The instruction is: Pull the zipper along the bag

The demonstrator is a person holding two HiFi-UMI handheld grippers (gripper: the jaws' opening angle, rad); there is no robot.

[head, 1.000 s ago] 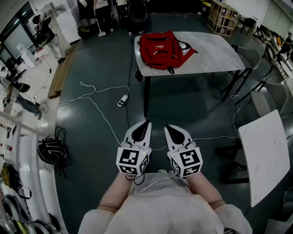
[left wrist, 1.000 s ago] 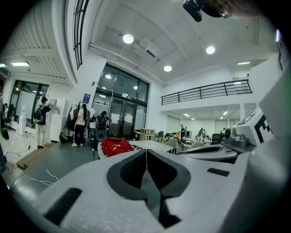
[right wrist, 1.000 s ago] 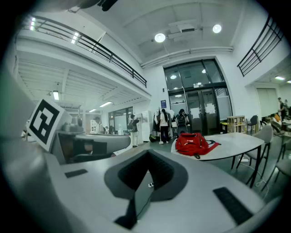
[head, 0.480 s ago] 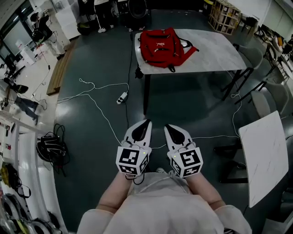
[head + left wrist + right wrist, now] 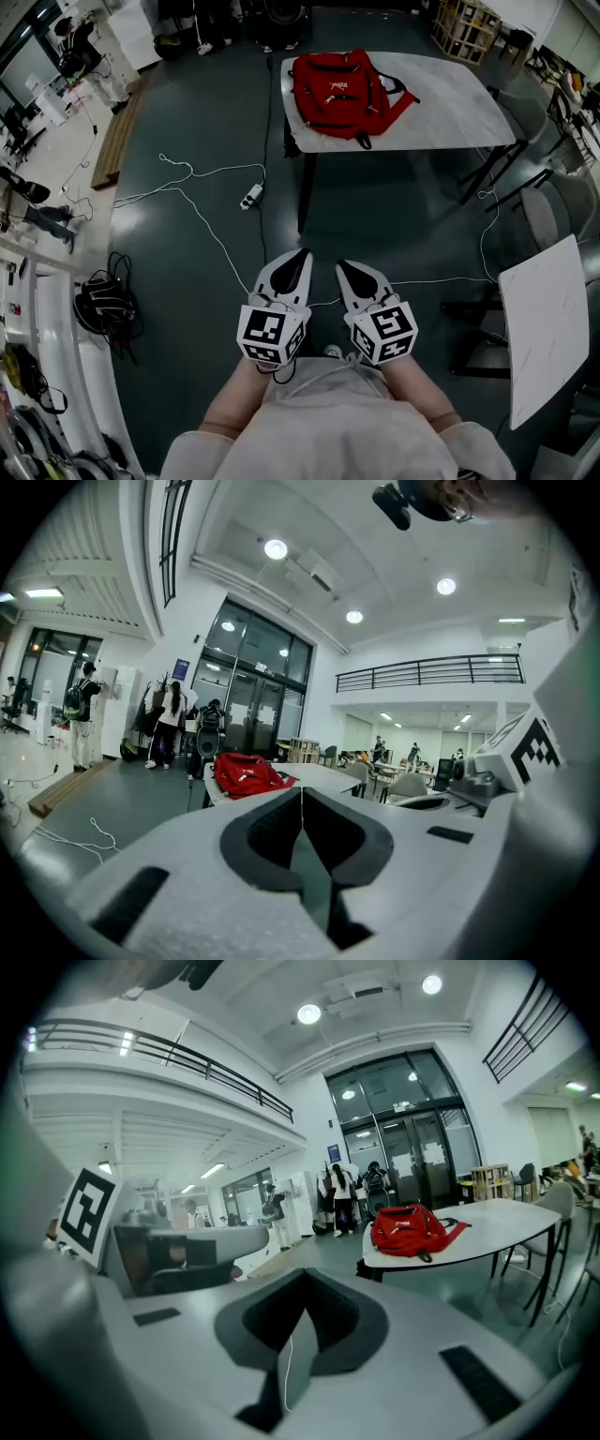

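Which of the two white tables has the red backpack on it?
The far white marbled table straight ahead holds the red fabric backpack, at its left end. The nearer white table at the right edge shows no bag.

12 o'clock, red backpack (image 5: 342, 94): way too small to pick out its zipper pull tbh | 3 o'clock, second white table (image 5: 548, 328): chopped off by the head view's right edge | 6 o'clock, wearer's sleeves (image 5: 328, 445): cut at the bottom edge | folks by the glass doors (image 5: 171, 722): tiny, no detail
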